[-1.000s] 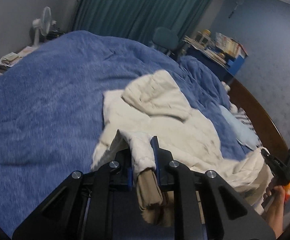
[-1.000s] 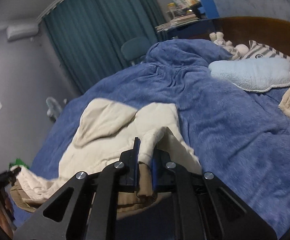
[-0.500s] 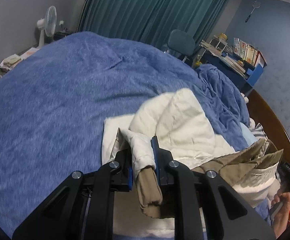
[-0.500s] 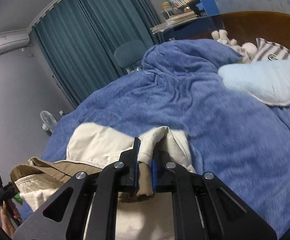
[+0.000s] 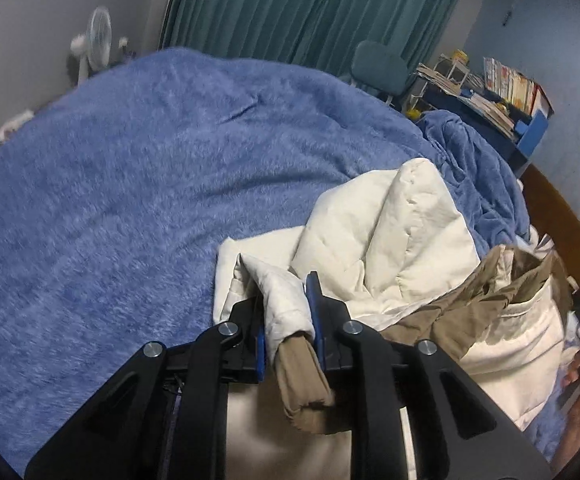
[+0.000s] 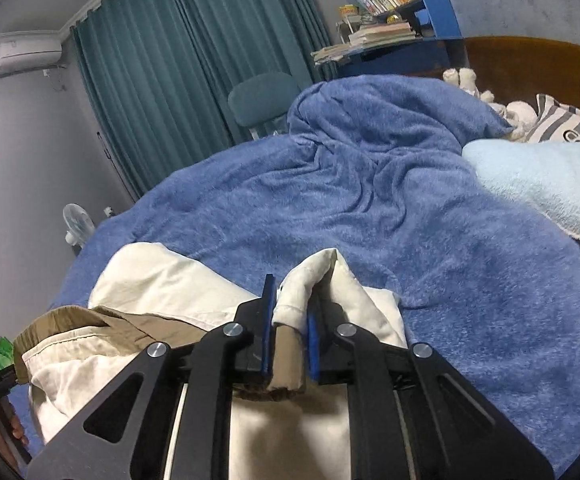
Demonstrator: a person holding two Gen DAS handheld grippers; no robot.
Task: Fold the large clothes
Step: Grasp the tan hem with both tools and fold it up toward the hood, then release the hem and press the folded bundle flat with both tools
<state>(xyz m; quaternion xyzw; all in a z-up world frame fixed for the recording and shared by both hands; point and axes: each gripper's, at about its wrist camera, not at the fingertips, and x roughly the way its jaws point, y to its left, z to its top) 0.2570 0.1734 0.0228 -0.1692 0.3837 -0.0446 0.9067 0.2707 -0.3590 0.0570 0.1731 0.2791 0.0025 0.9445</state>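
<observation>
Raised since a second ago: cream jacket (image 5: 390,236), hem edge lifted off blue blanket (image 5: 130,200), tan lining exposed. Left gripper (image 5: 286,308) and right gripper (image 6: 290,312) each clamp a hem corner. Room: teal curtains (image 6: 170,60), chair (image 6: 262,96), fan (image 5: 98,36).

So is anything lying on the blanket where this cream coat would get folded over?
Nothing visible. Both the left tongs and right tongs grip the cream coat, and the blue blanket beyond it looks bare. The light blue pillow sits off to the side.
</observation>
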